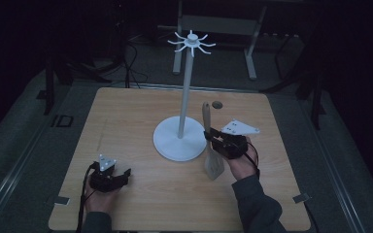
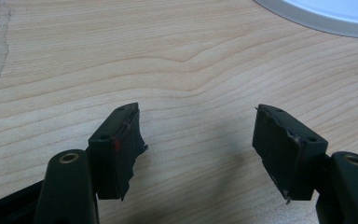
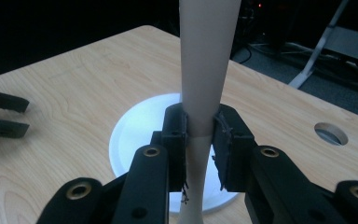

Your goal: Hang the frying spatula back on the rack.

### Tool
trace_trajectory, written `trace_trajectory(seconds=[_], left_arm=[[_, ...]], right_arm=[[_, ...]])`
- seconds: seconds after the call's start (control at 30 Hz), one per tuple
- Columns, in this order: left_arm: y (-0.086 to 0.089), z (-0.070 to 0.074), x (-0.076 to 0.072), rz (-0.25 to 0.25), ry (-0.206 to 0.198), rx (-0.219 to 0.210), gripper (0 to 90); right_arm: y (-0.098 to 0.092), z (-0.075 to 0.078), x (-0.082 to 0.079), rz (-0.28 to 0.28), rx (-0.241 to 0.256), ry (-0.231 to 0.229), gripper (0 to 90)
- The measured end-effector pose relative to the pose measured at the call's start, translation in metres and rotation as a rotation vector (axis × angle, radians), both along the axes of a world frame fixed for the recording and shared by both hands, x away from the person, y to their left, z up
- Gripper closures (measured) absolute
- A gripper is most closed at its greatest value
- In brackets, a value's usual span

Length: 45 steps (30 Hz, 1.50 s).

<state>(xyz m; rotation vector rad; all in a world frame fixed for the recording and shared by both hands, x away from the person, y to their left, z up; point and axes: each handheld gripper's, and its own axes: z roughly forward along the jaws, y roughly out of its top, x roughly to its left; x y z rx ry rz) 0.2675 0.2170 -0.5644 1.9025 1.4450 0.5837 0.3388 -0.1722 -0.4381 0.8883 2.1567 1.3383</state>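
Note:
A wooden spatula (image 1: 213,164) hangs a little above the table, blade toward me, handle (image 3: 207,56) pointing away. My right gripper (image 1: 210,137) is shut on its handle, just right of the white stand's round base (image 1: 179,143). In the right gripper view the jaws (image 3: 200,135) press the handle from both sides, with the base (image 3: 135,126) behind. The stand's pole (image 1: 185,87) rises to a ring of hooks (image 1: 192,42). My left gripper (image 1: 125,175) rests open at the front left of the table. Between its fingertips (image 2: 196,135) I see nothing but bare wood.
The light wooden table (image 1: 126,121) has a small round hole (image 1: 217,104) near its far edge, right of the spatula's handle tip. The stand's base rim (image 2: 335,16) lies ahead and to the right of the left gripper. Dark floor, cables and a metal frame (image 1: 218,24) lie beyond.

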Motion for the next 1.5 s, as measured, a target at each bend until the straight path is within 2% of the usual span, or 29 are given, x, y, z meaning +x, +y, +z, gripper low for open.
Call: trace_trajectory(seconds=[0.33, 0.93, 1.5], left_arm=[[0.000, 0.000, 0.000, -0.002, 0.001, 0.002, 32.8], [0.000, 0.000, 0.000, -0.001, 0.000, 0.001, 32.8], [0.000, 0.000, 0.000, 0.000, 0.001, 0.001, 32.7]], right_arm=[[0.000, 0.007, 0.002, 0.009, 0.016, -0.019, 75.5], [0.000, 0.029, 0.008, 0.010, 0.064, -0.065, 75.6], [-0.004, 0.048, 0.015, 0.002, 0.119, -0.077, 75.5]])
